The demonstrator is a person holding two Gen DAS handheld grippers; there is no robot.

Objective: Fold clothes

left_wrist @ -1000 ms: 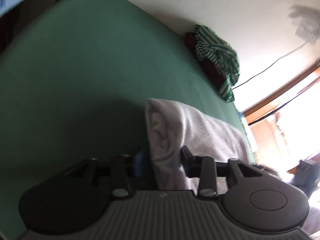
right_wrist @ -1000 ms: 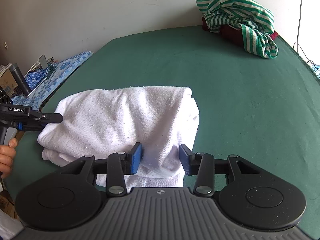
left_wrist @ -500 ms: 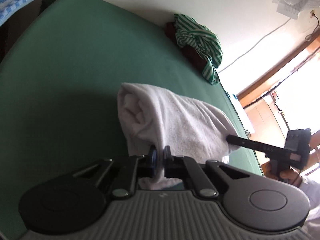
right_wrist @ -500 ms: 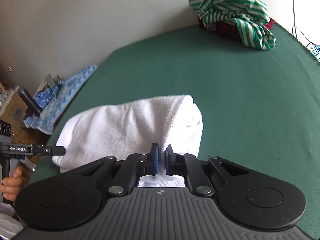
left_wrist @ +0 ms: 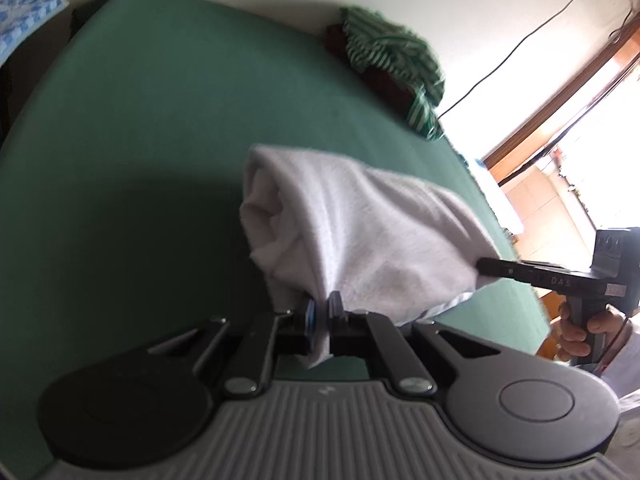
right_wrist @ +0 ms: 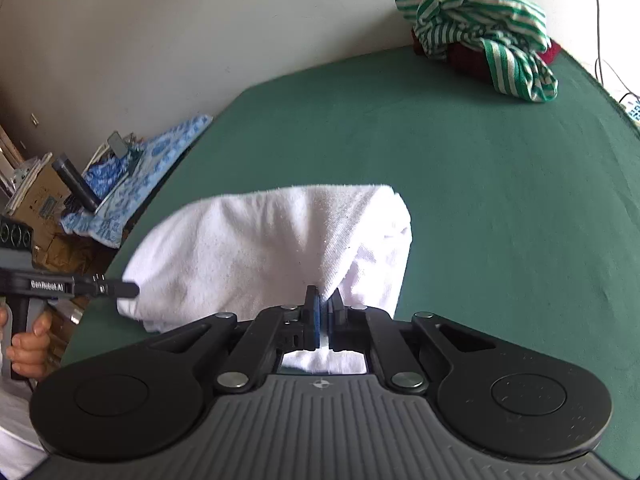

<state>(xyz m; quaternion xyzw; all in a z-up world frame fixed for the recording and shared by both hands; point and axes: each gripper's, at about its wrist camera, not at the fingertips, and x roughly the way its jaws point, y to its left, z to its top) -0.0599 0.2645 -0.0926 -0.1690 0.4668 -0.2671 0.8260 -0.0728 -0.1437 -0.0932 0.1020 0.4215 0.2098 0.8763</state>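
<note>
Both tools have closed since a second ago: the left tool (left_wrist: 319,312) and right tool (right_wrist: 324,312) each pinch the near edge of the towel (right_wrist: 260,248), lifted slightly off the green bench (right_wrist: 480,200). Raise both evenly, keeping the edge taut, then carry it over squarely.

"GenRobot.AI" on left gripper (right_wrist: 120,290)

The right hand-held gripper (right_wrist: 323,312) pinches the near edge of a folded white towel (right_wrist: 256,252) on the green surface (right_wrist: 500,208). The left hand-held gripper (right_wrist: 128,290) touches the towel's left end. A striped garment (right_wrist: 480,28) lies far back.
</note>
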